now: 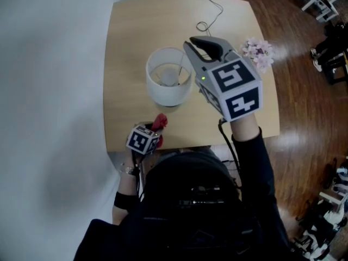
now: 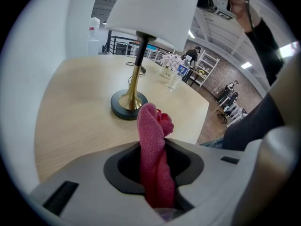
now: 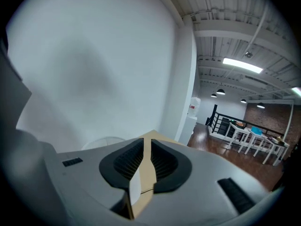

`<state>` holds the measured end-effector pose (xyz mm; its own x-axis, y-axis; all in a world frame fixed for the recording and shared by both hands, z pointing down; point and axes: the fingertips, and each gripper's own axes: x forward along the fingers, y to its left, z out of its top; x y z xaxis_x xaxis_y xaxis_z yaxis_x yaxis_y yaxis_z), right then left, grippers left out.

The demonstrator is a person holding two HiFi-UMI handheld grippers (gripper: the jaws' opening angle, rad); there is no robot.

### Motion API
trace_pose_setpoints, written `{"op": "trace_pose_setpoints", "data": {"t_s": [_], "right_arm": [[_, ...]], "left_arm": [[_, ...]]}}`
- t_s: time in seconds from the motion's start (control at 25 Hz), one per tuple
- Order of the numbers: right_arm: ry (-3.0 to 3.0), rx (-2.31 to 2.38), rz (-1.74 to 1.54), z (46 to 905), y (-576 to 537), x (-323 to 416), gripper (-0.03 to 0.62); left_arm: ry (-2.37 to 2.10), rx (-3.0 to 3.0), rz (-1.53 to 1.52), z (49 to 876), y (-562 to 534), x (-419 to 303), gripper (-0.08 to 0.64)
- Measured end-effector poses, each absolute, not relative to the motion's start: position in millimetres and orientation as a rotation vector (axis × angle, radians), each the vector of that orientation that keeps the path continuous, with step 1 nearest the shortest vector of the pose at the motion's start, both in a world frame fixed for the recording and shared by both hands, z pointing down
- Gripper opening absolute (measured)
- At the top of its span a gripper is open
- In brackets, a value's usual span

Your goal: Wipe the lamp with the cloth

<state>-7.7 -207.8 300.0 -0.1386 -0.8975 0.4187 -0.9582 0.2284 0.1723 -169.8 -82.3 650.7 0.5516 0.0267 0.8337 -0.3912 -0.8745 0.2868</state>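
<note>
You have two grippers in play and one of everything else that matters. Your left gripper sits low at the near edge of the one square, light wooden table, and its jaws are clamped on the single crimson, fuzzy-textured cloth, which stands up out of them in a bunched fold. Straight beyond that cloth is the one table lamp: a white drum shade on a slim brass stem with a dark round base, upright near the middle of the table. The cloth is near the base but not touching it, and the shade hangs above and ahead of it. Your right gripper is held up over the table just beside the shade's right rim as the head view shows it. Its jaws stand a narrow gap apart with nothing gripped between them; only a strip of table and a sliver of white shade show through the gap. One small bunch of pale pink flowers rests near the table's right edge, well apart from the lamp. One thin dark cable runs in a loop over the far side of the table towards the lamp.
</note>
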Motion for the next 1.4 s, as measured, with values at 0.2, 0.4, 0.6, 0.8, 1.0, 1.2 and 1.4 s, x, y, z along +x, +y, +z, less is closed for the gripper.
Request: {"op": "trace_pose_setpoints", "data": {"t_s": [0.2,0.4,0.6,0.8,1.0,1.2,1.4], "right_arm": [[-2.029,1.822,0.221,291,-172,35,0.057],[-1.938,1.885,0.411,345,-120,79,0.057],[-1.85,1.853,0.662,433,-68,91,0.058],[-1.768,1.768,0.865,513,-21,77,0.054],[-1.712,1.646,1.008,574,14,64,0.009],[-1.698,1.626,1.048,581,28,66,0.009],[-1.682,1.622,1.06,583,38,71,0.009]], "left_arm": [[-0.232,2.354,1.291,652,-70,-149,0.117],[-0.199,2.372,1.301,651,-58,-130,0.117],[-0.2,2.352,1.322,657,-49,-126,0.117],[-0.238,2.328,1.347,662,-44,-128,0.117],[-0.259,2.323,1.259,663,-38,-100,0.117],[-0.293,2.316,1.191,677,-35,-56,0.118],[-0.33,2.284,1.184,699,-25,-15,0.12]]}}
